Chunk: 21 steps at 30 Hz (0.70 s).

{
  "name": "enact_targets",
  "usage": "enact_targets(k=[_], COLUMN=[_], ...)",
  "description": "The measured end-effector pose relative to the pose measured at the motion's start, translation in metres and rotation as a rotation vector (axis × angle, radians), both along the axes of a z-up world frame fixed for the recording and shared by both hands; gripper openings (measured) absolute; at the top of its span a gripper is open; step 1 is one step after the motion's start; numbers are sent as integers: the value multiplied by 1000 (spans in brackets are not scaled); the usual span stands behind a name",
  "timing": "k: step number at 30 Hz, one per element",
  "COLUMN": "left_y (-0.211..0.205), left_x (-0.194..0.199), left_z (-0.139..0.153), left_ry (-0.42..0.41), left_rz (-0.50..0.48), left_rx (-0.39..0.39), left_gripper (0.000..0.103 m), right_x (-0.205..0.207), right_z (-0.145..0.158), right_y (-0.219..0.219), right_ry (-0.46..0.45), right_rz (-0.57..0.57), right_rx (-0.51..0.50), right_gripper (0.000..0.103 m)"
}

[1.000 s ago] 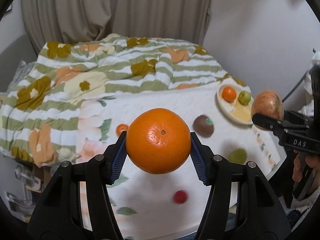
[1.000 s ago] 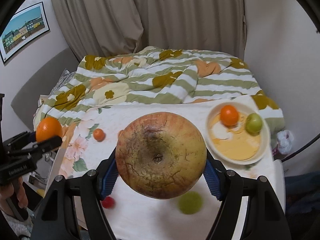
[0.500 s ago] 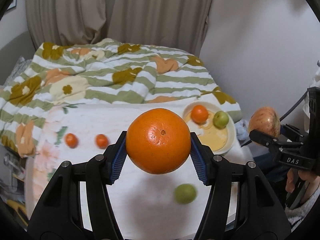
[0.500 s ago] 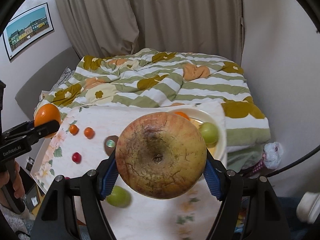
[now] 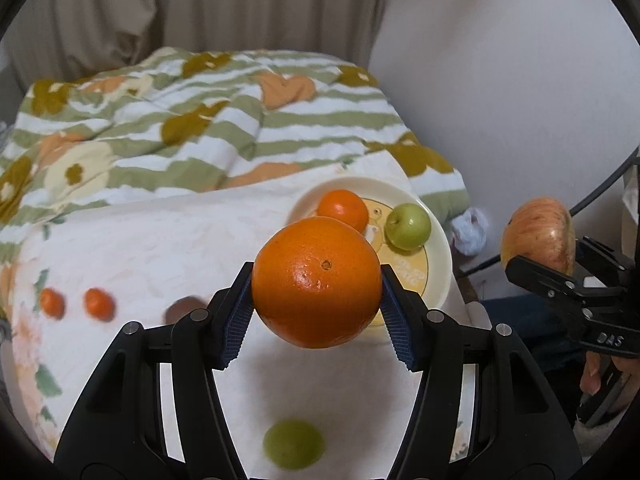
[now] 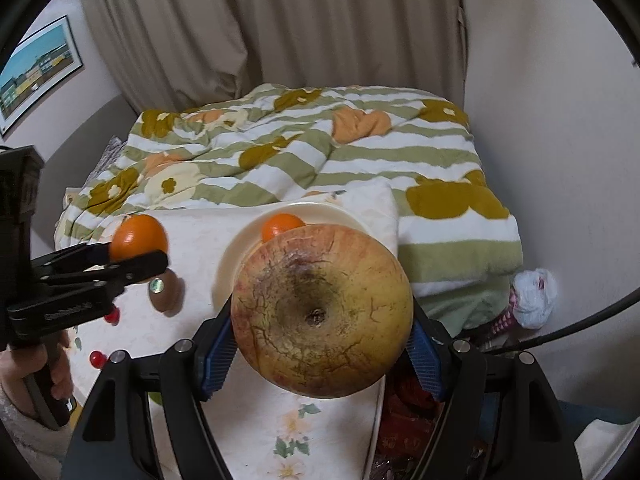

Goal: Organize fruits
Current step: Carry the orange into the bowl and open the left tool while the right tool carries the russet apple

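Left gripper (image 5: 317, 312) clamps the big orange (image 5: 317, 282) between its blue pads, hanging just short of the cream plate (image 5: 438, 264); right gripper (image 6: 322, 350) pinches the large apple (image 6: 322, 312) over the plate's near rim. You want each fruit lowered into a bare patch, so steer the orange clear of the small orange (image 5: 343, 209) and the green apple (image 5: 408, 226) already sitting there. Set one down before the other so they don't knock. How much room the plate has under the apple is hard to tell, it's hidden. Release only once each fruit rests.

Home bedroom: quilted bed (image 6: 304, 152), curtains (image 6: 280, 28), framed picture (image 6: 36, 68)
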<state>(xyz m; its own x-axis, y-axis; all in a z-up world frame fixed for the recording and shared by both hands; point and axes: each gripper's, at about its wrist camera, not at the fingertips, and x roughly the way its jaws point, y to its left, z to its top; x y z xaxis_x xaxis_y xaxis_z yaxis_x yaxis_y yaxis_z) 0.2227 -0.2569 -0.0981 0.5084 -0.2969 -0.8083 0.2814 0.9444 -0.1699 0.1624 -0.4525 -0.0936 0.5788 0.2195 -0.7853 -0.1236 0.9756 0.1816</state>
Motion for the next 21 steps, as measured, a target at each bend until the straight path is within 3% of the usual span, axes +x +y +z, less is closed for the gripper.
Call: enact_targets(k=[12,21], left_y=[-38,-49], left_x=[54,70], left_z=[-57,-88], left_ry=[106,142], left_rz=[-122,-174], left_rx=[72,141], left_gripper=[66,67], right_x=[20,24], right_z=[-32,-40], right_y=[-12,-18], right_ry=[84,102], right_rz=[-78,-121], right_rx=[10,23], right_gripper=[71,71])
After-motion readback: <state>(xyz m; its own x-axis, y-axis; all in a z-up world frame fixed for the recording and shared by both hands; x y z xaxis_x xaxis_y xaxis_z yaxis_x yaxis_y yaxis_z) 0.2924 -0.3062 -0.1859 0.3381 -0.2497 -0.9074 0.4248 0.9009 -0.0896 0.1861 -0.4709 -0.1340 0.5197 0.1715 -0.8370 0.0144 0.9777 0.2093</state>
